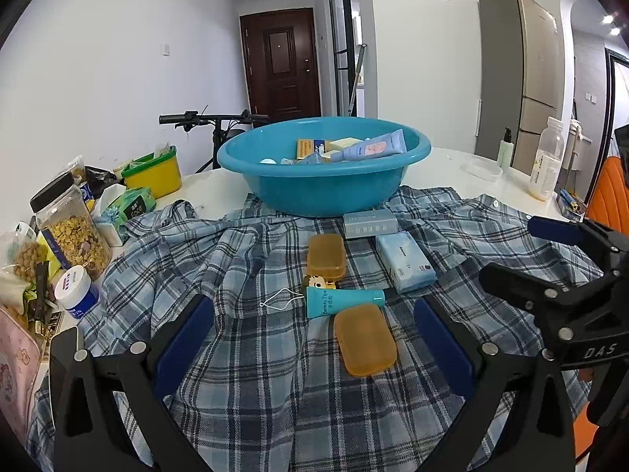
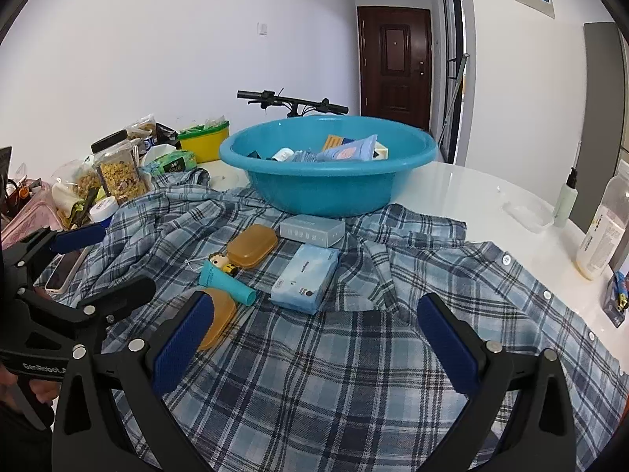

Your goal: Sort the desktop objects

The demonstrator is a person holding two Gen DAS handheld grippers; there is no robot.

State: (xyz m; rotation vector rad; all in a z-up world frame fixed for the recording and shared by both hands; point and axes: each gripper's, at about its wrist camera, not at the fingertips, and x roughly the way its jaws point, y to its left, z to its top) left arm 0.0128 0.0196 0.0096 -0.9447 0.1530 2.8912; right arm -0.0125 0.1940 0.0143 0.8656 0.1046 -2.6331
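A blue basin (image 1: 326, 190) (image 2: 326, 192) with tubes and small boxes in it stands on a plaid shirt (image 1: 255, 373) (image 2: 354, 373). In front of it lie a grey box (image 1: 369, 223) (image 2: 312, 229), a tissue pack (image 1: 405, 260) (image 2: 304, 277), two amber soap boxes (image 1: 365, 339) (image 1: 326, 255), a teal tube (image 1: 340, 302) (image 2: 228, 283) and a small figurine (image 1: 319, 282) (image 2: 222, 261). My left gripper (image 1: 314, 348) is open and empty, just before the near soap box. My right gripper (image 2: 314, 338) is open and empty over the shirt, right of the tissue pack; it also shows in the left wrist view (image 1: 507, 249).
Snack jars (image 1: 72, 228), a yellow tub (image 1: 155, 173), a white pot (image 1: 76, 287) and a pink pouch (image 1: 15, 362) crowd the table's left side. A bottle (image 2: 599, 232), pump bottle (image 2: 566, 198) and clear lid (image 2: 526, 212) stand at the right. A bicycle is behind.
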